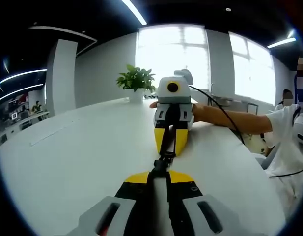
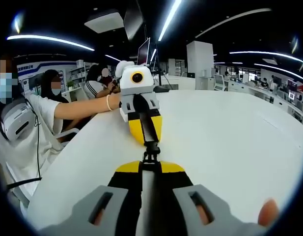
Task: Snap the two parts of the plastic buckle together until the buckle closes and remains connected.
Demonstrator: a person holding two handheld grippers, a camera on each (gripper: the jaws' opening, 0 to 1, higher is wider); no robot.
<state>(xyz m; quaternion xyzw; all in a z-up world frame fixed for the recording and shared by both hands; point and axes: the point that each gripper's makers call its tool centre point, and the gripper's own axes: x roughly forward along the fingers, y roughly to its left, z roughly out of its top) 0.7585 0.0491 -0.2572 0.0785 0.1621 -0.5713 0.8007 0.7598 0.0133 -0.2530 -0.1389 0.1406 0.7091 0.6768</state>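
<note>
Item: plastic buckle [image 1: 163,160], black, two halves on black strap. I see it hanging above the white table [image 1: 68,162], between my two grippers, which face each other nose to nose along one line.

Left gripper [image 1: 159,173]: jaws drawn narrow, pinching the strap or buckle half at its tips. Seen from the other side as the yellow-tipped unit [image 2: 145,140], likewise narrow on its strap.

Right gripper [image 2: 151,164]: jaws narrow, clamped on its own half. In the left gripper view it is the facing unit [image 1: 170,147], held by a person's hand [image 1: 198,113].

Orientation: the buckle's long axis runs straight from one gripper to the other, in line with both sets of jaws, each half pointing at its partner.

Step in hand, as I judge it: the mating push. The halves meet at the middle [image 2: 151,156], but I cannot tell whether the latch has caught; the joint is too small and dark.

Next move calls for: a straight push along that shared axis, no twist, then a light pull apart to prove the hold.

Also present: potted plant [image 1: 136,81] at the far table edge.
</note>
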